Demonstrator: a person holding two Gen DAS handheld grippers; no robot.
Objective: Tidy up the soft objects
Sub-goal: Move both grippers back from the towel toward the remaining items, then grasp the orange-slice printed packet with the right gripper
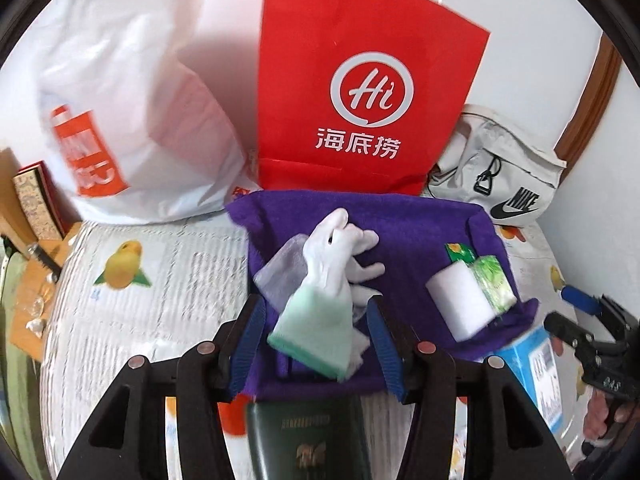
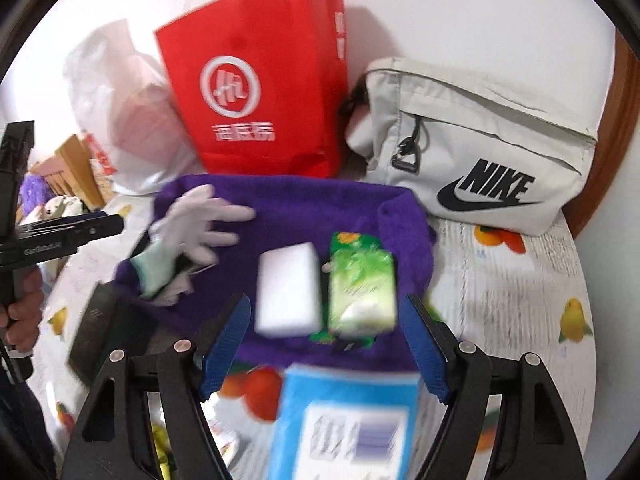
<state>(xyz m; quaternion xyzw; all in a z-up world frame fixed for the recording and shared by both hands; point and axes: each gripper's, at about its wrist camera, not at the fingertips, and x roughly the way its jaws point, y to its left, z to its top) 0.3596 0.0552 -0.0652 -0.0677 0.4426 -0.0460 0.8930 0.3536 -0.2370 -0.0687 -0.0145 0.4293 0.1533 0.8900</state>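
Lying spread on the bench (image 1: 132, 320), which has a white cover printed with fruit, is a purple fleecy cloth (image 1: 416, 224), and every place below is given from this cloth. On its left part lies a white rubber glove with a pale green cuff (image 1: 328, 280), fingers toward the far edge and cuff toward the near edge, and a small clear plastic pouch (image 1: 280, 272) shows partly under the glove. On its right part a white rectangular foam sponge (image 2: 289, 289) lies just beside a green printed tissue pack (image 2: 362, 290); whether the two touch is not clear. Past the far edge of the cloth stands a red paper bag with a white "Hi" logo (image 1: 360, 80), with a white plastic bag bearing an orange print (image 1: 120, 128) to the far left and a light grey Nike pouch (image 2: 480, 152) to the far right. At the near edge a dark green booklet (image 1: 308, 436) lies on the left and a light blue carton (image 2: 348, 428) on the right. The left tongs (image 1: 316, 340) are open, their blue pads on either side of the glove's cuff without closing on it. The right tongs (image 2: 324, 344) are also open and grip nothing, with the sponge and tissue pack seen between their pads.
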